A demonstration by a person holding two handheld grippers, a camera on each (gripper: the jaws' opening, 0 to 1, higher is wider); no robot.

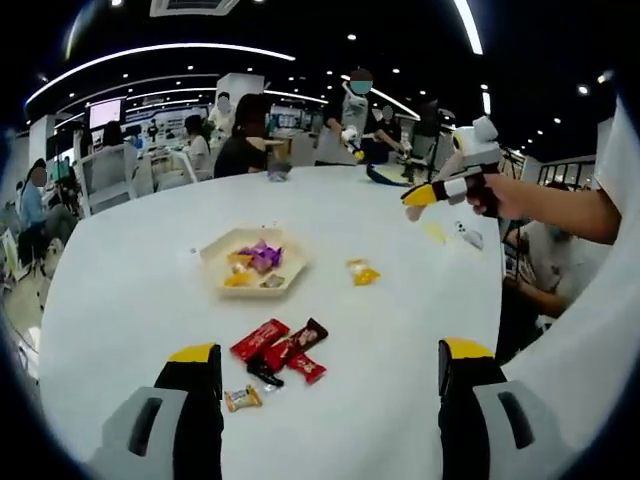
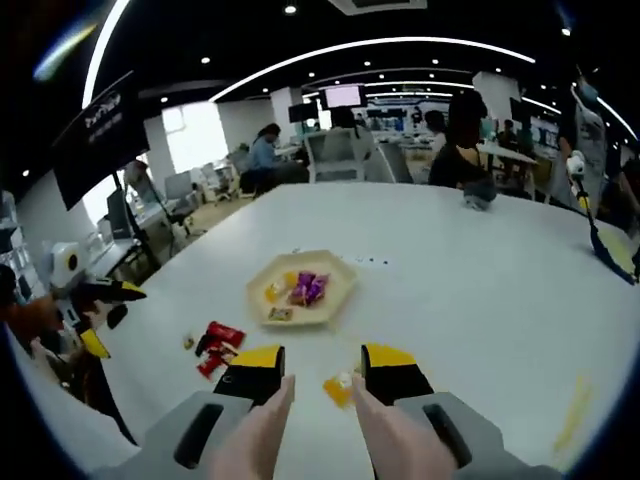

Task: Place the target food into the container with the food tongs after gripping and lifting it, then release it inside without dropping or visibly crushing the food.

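Observation:
A beige hexagonal tray point(image 1: 285, 272) point(image 2: 335, 300) in the middle of the white table holds purple, yellow and orange sweets. A yellow-wrapped sweet point(image 1: 363, 271) point(image 2: 340, 388) lies on the table beside it; in the right gripper view it shows between my right gripper's point(image 2: 322, 358) open jaws, whose inner sides carry two pale pink strips. From the left gripper view, that right gripper point(image 1: 415, 205) hangs above the table's far right, held by a hand. My left gripper point(image 1: 330, 350) point(image 2: 108, 318) stands wide open over the near edge, nothing between its jaws.
Red and dark wrapped bars point(image 1: 278, 346) point(image 2: 215, 345) and a small tan sweet point(image 1: 243, 398) lie near the left gripper. A yellow strip point(image 1: 435, 232) point(image 2: 578, 402) lies on the table's far side. People sit and stand around desks beyond the table.

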